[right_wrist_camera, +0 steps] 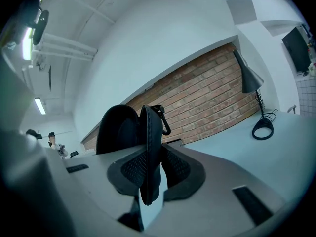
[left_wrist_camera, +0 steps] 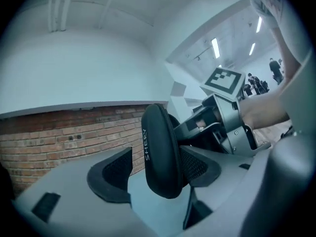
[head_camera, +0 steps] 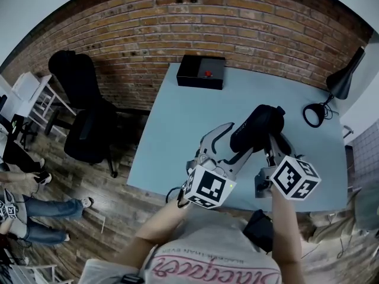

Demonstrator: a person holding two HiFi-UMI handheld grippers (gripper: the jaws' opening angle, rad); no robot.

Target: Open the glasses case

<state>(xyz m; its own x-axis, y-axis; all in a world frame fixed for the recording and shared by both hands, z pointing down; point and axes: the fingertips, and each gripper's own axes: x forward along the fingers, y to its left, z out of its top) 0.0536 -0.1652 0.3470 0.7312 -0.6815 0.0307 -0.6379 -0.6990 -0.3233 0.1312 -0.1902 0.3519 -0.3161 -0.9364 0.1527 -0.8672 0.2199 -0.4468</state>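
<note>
One hard-shell glasses case (head_camera: 256, 126) to deal with, held up in the air above the near part of the bench (head_camera: 177, 129) and seemingly already parted into two halves. Looks stiff, light and smooth-skinned, so likely to slip under a loose pinch. Best taken on a shell's rim, away from the hinge.

Right claw (right_wrist_camera: 154, 172) nearly closed, pinching the thin edge of one half. Left claw (left_wrist_camera: 154, 171) spread wide around the case, touching it with one pad and clear of it with the other, so no grip there. Small clip (right_wrist_camera: 163, 117) at the top end of the case; better to keep the pads off it.

Further out on the bench: a black box (head_camera: 201, 71) at the far edge and a desk lamp (head_camera: 342, 78) by the far right corner, both well apart from the case. Nothing in the way of swinging the halves wider. Office chair (head_camera: 89, 123) on the floor off to the left.
</note>
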